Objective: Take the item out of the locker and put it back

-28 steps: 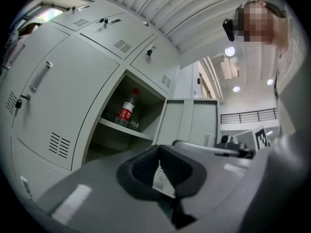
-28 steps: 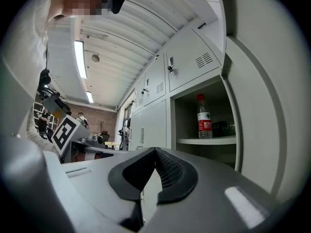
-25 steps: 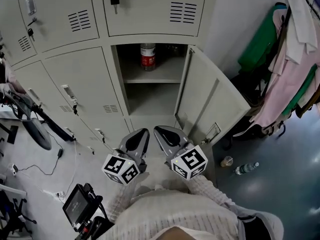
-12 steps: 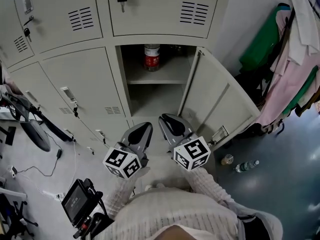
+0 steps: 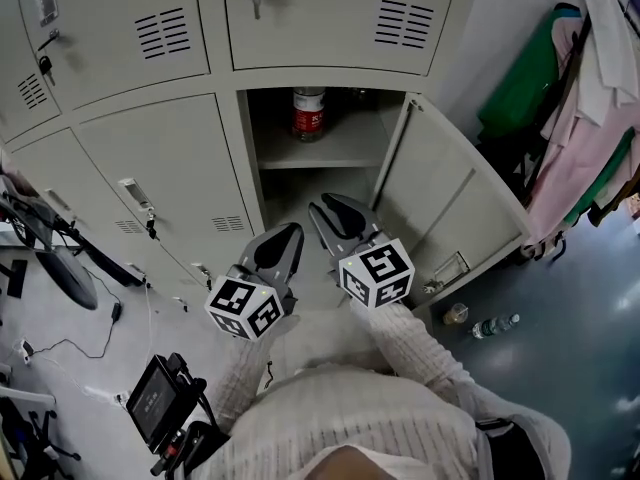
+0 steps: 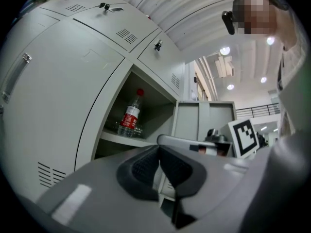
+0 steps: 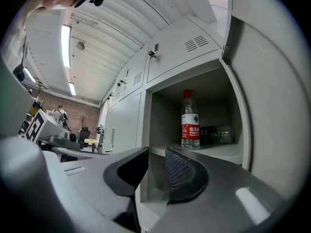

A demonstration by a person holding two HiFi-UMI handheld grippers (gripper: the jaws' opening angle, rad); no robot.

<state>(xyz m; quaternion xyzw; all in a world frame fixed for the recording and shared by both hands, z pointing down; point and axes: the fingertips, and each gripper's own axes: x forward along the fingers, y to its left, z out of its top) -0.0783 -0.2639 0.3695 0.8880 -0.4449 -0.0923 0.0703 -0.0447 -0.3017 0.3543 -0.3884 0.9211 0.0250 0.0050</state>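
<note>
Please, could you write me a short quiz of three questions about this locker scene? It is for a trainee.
1. Multiple choice: where does the red-labelled bottle stand? A) on the upper shelf of the open locker; B) on the floor beside it; C) between the jaws of a tool.
2. True or false: the locker door is shut.
3. Short answer: what does the left tool hold?
Key: 1 A. 2 false, it stands open. 3 nothing; its jaws are together and empty.
</note>
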